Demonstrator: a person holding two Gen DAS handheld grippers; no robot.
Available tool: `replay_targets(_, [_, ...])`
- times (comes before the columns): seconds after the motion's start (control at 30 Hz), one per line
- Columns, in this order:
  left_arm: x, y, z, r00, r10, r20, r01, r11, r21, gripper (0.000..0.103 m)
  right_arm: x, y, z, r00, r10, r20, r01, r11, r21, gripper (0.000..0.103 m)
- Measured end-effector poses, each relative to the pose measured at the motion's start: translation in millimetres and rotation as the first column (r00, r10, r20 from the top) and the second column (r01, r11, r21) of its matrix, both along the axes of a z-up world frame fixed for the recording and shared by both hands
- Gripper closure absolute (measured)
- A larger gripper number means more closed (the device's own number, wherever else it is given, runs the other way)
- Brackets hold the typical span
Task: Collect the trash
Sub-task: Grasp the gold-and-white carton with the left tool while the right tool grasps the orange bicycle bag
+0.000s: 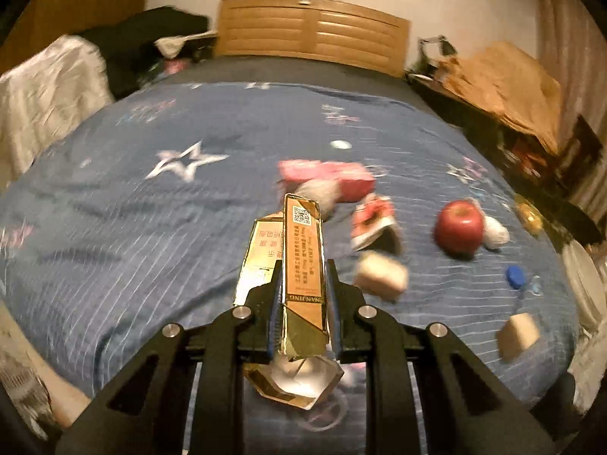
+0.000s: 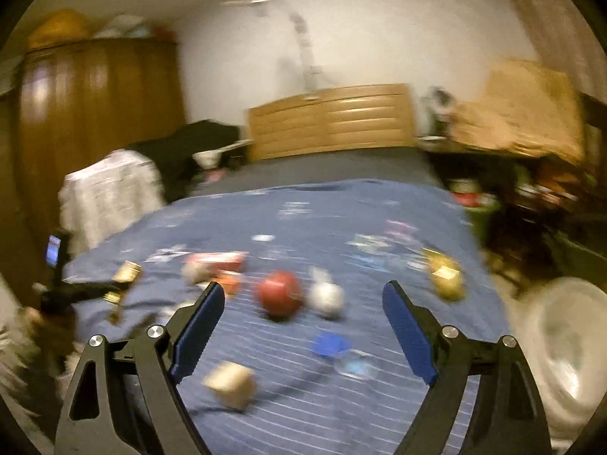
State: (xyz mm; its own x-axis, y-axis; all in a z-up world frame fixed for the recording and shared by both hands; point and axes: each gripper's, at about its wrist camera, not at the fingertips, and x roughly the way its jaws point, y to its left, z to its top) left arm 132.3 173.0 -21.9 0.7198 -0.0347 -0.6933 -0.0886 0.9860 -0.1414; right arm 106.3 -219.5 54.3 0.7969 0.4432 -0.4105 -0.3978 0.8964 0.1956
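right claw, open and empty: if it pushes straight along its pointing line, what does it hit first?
Most likely the red apple, which sits near the centre line between the open fingers of the right claw, with a white crumpled ball just to its right. The frame is blurred, so depth is unclear; the blue bedspread in front could come first.

Apple (image 1: 459, 225) on bed (image 1: 151, 227), right of carton (image 1: 305, 265).

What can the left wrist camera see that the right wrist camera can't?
Only the left wrist view shows the QR code printed on the flattened carton that the left tool is clamping. Only the right wrist view shows the wooden wardrobe and the right tool, open and holding nothing. Both show the red apple, blue bottle cap and headboard.
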Motion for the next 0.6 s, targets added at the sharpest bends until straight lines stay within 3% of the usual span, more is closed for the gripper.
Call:
replay_targets(0.13, [-1, 26, -17, 0.998, 0.068, -0.006, -0.068, 0.996, -0.052, 0.084, 38, 76, 14, 0.986, 0.136, -0.099, -0.137, 0.99, -0.007, 0.017])
replay_targets(0.33, [-11, 49, -34, 0.995, 0.102, 0.0, -0.101, 0.985, -0.141, 0.084, 126, 170, -17, 0.928, 0.113, -0.356, -0.085, 0.992, 0.091, 0.017])
replay_targets(0.43, [-16, 51, -39, 0.995, 0.098, 0.018, -0.093, 0.98, -0.174, 0.084, 160, 209, -48, 0.892, 0.043, -0.451, -0.019, 0.998, 0.057, 0.017])
replay_targets(0.6, [-21, 66, -43, 0.994, 0.102, 0.04, -0.091, 0.972, -0.217, 0.084, 201, 251, -102, 0.838, -0.114, -0.534, 0.046, 0.989, -0.139, 0.017])
